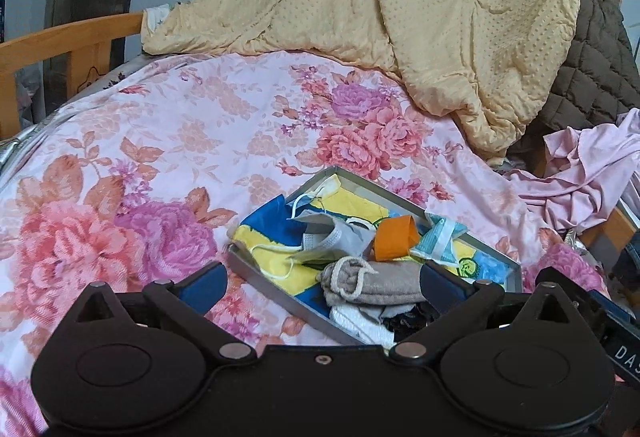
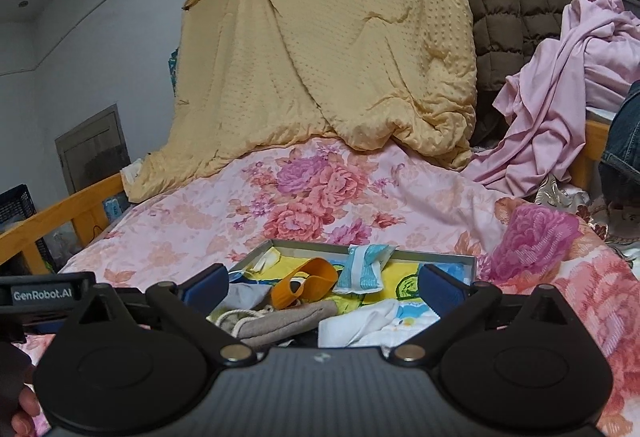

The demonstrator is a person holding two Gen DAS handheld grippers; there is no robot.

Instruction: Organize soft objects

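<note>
A grey metal tray (image 1: 256, 273) lies on the floral bedspread and holds several soft items on a yellow and blue cloth: a grey face mask (image 1: 332, 237), an orange band (image 1: 394, 237), a light blue packet (image 1: 440, 241), a beige drawstring pouch (image 1: 376, 283) and white fabric (image 1: 364, 325). My left gripper (image 1: 324, 283) is open, its fingers wide apart over the tray's near side. In the right wrist view the tray (image 2: 436, 257), orange band (image 2: 304, 281), blue packet (image 2: 362, 269), pouch (image 2: 280, 321) and white cloth (image 2: 368, 321) lie between the open fingers of my right gripper (image 2: 324, 283).
A yellow dotted quilt (image 2: 320, 57) hangs behind the bed. A brown quilted jacket (image 2: 512, 9) and pink cloth (image 2: 560, 85) pile up at the right. A wooden bed rail (image 1: 60, 49) runs along the left. The floral bedspread (image 1: 180, 141) covers the mattress.
</note>
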